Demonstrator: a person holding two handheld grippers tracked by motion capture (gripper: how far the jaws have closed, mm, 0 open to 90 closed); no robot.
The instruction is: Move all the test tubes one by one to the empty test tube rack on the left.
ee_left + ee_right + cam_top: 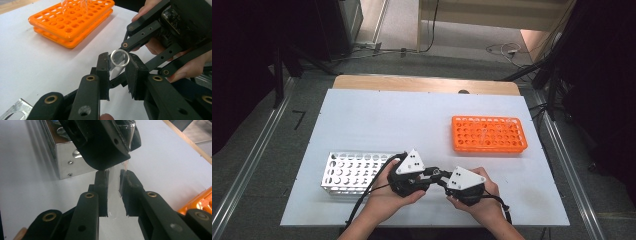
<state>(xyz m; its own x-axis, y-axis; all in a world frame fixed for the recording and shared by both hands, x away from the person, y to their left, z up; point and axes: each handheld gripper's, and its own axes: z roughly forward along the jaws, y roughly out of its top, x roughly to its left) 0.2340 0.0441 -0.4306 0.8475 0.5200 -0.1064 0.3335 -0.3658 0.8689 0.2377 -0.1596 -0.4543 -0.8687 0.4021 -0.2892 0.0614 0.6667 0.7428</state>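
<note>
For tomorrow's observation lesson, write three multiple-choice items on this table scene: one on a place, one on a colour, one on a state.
1. Where is the metal rack?
A. at the person's left
B. at the far right
C. on the floor

2. What colour is the plastic rack?
A. blue
B. orange
C. green

3. The clear tube is
A. lying on the table
B. standing in a rack
C. gripped by both tongs

Key: 1 A, beside the left tongs; 2 B, plainly orange; 3 C, left tongs and right tongs both clamp it.
</note>
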